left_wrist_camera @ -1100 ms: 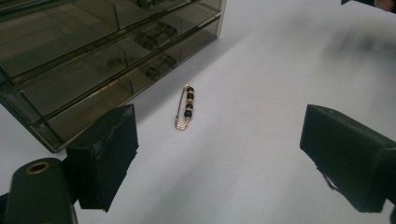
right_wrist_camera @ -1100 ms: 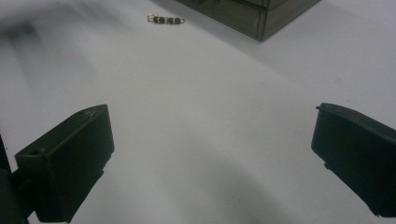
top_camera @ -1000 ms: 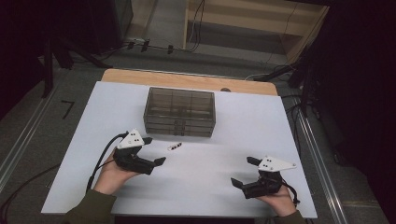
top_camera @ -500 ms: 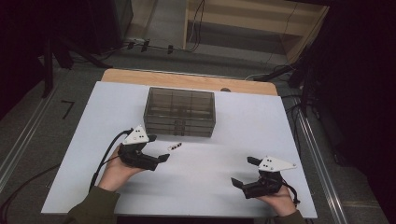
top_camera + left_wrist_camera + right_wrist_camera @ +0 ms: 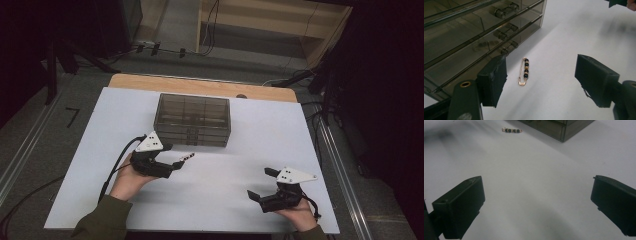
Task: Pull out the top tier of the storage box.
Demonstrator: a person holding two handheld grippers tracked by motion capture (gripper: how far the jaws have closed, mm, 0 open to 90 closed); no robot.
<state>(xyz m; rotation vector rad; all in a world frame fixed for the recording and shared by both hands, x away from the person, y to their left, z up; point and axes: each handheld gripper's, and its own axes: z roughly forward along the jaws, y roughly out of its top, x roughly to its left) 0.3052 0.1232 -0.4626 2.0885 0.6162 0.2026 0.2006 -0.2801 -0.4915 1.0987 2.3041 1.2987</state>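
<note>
Left gripper [image 5: 541, 82] wide, jaws just closing around pin [image 5: 524, 71], not touching; light, thin, slippery, likely best pinched across beads; right gripper [image 5: 536, 205] wide, empty

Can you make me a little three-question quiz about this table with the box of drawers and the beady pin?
1. True or false: the left gripper already squeezes the beaded pin.
2. What does the pin lie on? A) the white table B) the top of the drawer box C) the floor
3. Which gripper is nearer the pin, the left one or the right gripper?

Key: 1. False: its jaws are apart, with the pin on the table between them. 2. A. 3. The left one.
</note>
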